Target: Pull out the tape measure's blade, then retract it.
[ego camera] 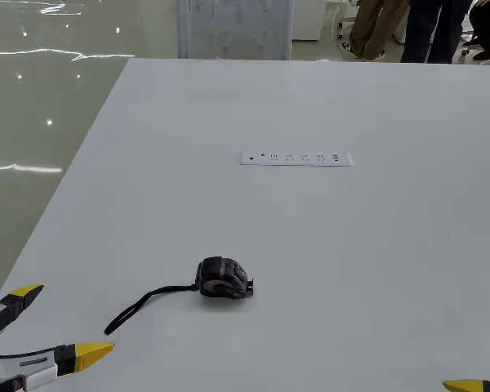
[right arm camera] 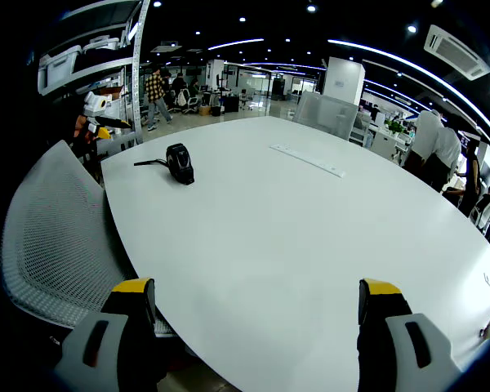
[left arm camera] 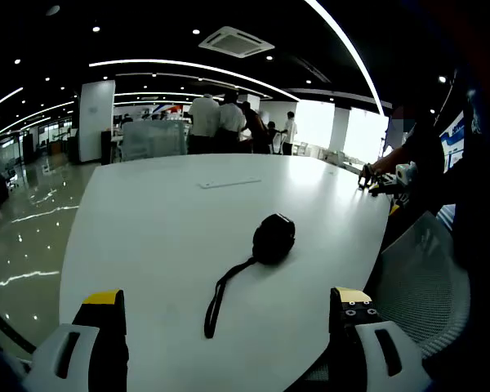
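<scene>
We held the yellow-tipped left gripper (ego camera: 59,322) at lower left, jaws spread and empty — poised, we judged, to steady the black rubber-cased tape measure (ego camera: 223,278) lying lower centre on the white table (ego camera: 351,245); the right gripper (right arm camera: 257,287) gaped too, well apart from it — nothing was drawn out yet.

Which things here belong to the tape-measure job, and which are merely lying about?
For the job: tape measure, its strap, left gripper, right gripper; both grippers are open and clear of it.
Lying about: power strip farther back on the table, mesh chair.
</scene>
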